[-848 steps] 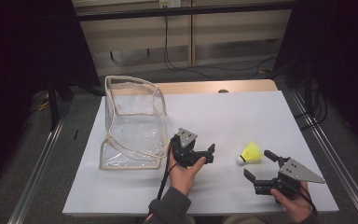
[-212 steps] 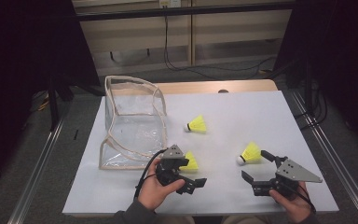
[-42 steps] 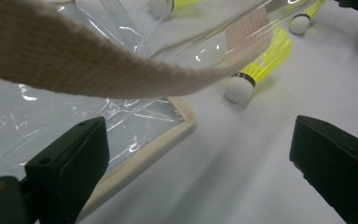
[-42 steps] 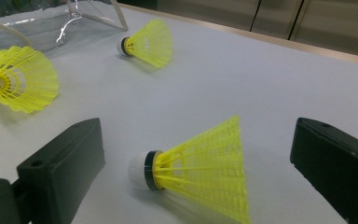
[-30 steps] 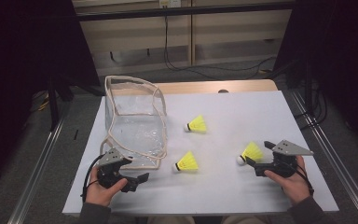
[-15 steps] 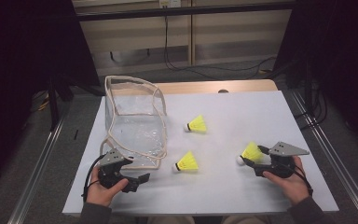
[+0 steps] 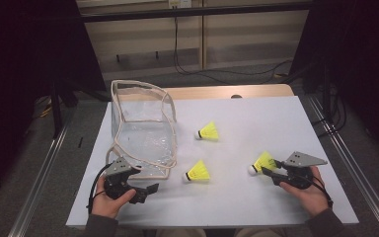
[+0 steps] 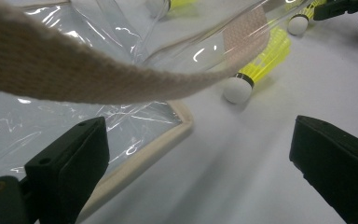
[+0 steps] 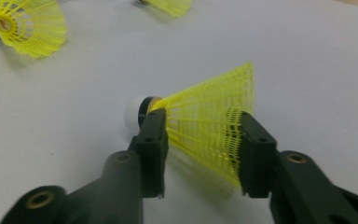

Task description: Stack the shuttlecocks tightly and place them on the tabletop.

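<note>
- Clear, soft plastic makes up the bag with cream fabric edging [image 7: 142,129], which stands open at the left of the white table top [image 7: 256,116]; in the left gripper view its cream webbing strap [image 8: 74,70] crosses the top of the picture.
- Black and held low in the person's left hand [image 7: 109,203], the left gripper [image 7: 148,190] sits just in front of the bag's near corner. Its jaws stand wide apart with nothing between them, and one jaw lies over the bag's flat clear panel [image 8: 37,126].
- Near the middle of the table, a yellow mesh shuttlecock with a white cork tip [image 7: 198,171] lies on its side, just right of the bag. The left gripper view shows it past the strap [image 8: 256,63].
- Farther back, a second yellow shuttlecock [image 7: 208,132] lies on its side, well apart from both grippers.
- At the right, a third yellow shuttlecock [image 7: 262,162] lies with its white tip toward the middle of the table, and the right gripper [image 7: 270,169], topped by a grey three-cornered plate, reaches it from the right.
- The right gripper's jaws have just been closing, and the third shuttlecock's mesh skirt [image 9: 209,123] sits between them; both pads touch the mesh, one near the cork, one at the wider part.
- The person's right hand [image 7: 310,190] rests at the table's near right edge.
</note>
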Demonstrator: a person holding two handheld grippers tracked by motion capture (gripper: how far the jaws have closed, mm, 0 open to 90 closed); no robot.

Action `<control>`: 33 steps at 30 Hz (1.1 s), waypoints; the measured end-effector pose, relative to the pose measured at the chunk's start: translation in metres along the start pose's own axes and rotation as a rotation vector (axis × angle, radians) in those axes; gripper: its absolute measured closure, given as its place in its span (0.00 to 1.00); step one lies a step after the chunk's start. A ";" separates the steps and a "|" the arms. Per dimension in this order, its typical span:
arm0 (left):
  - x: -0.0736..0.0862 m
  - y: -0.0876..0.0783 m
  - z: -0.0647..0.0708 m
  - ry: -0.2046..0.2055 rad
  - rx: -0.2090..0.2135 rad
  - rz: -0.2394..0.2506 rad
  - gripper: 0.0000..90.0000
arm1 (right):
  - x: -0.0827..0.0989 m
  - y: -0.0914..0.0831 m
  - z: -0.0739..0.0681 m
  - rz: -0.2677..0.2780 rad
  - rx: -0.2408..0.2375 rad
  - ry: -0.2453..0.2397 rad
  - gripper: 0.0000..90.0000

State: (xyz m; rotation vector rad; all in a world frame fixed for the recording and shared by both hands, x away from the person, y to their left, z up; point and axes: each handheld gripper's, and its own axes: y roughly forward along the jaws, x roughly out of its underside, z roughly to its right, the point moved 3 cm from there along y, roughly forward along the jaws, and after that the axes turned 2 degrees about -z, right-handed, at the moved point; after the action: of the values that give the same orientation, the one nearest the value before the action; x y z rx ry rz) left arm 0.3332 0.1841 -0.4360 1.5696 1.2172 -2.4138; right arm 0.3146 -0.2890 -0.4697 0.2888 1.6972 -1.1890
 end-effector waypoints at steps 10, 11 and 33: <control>0.000 0.000 0.000 0.002 -0.001 -0.001 0.05 | -0.001 0.003 -0.007 -0.023 -0.093 -0.009 0.99; 0.000 0.000 0.000 0.002 -0.002 0.000 0.05 | -0.001 0.003 -0.008 -0.022 -0.100 -0.007 1.00; 0.000 0.000 -0.004 0.003 -0.020 0.004 0.05 | -0.011 0.003 -0.007 0.007 -0.128 0.000 1.00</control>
State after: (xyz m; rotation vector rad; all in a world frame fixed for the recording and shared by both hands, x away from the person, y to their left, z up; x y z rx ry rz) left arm 0.3363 0.1869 -0.4365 1.5694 1.2335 -2.3900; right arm 0.3178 -0.2785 -0.4619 0.2154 1.7627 -1.0698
